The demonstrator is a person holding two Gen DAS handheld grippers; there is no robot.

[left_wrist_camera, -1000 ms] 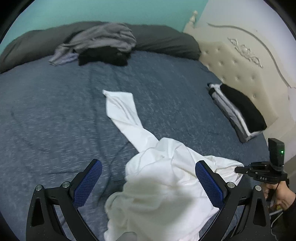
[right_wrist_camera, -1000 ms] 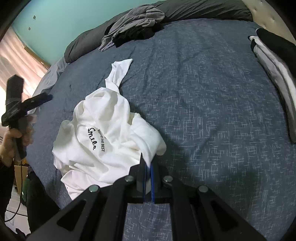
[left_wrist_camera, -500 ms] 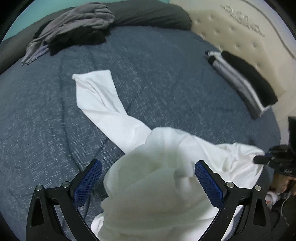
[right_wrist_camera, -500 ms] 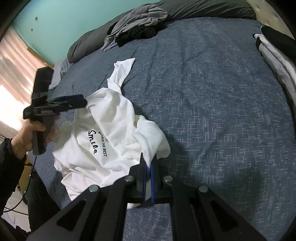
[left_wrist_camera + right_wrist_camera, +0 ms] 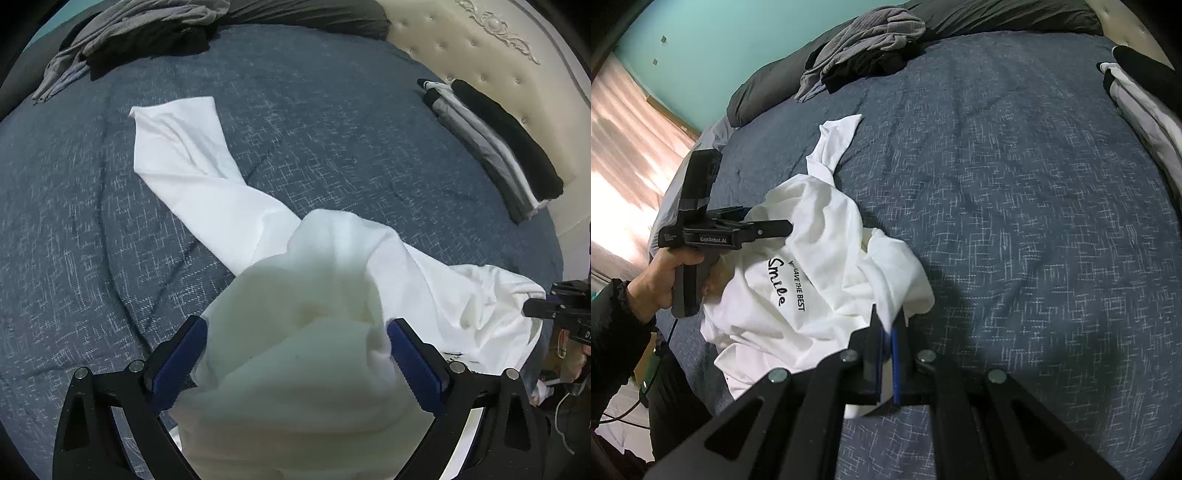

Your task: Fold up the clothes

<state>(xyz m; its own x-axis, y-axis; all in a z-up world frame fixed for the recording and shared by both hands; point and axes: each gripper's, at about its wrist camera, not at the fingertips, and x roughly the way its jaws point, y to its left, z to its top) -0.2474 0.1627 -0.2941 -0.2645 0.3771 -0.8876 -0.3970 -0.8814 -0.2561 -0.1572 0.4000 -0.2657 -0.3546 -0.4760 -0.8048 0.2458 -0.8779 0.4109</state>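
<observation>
A crumpled white shirt (image 5: pixel 812 280) with black "Smile" lettering lies on the blue-grey bed cover (image 5: pixel 1015 221). One sleeve (image 5: pixel 192 162) stretches away across the cover. My right gripper (image 5: pixel 886 332) is shut on a fold of the shirt's edge near the bed's near side. My left gripper (image 5: pixel 295 354) is open, its blue pads wide apart, and a raised bunch of the shirt (image 5: pixel 303 317) fills the gap between them. In the right wrist view the left gripper (image 5: pixel 768 230) hovers at the shirt's left shoulder, held by a hand (image 5: pixel 661 280).
A loose heap of grey and black clothes (image 5: pixel 140 33) lies at the far side against dark pillows (image 5: pixel 997 14). A folded stack of black, white and grey garments (image 5: pixel 495 144) sits by the cream headboard (image 5: pixel 480 44). A curtained window (image 5: pixel 624 147) is at the left.
My left gripper has moved forward and down onto the shirt, and cloth now bulges between its open fingers. My right gripper stays shut on the same fold.
</observation>
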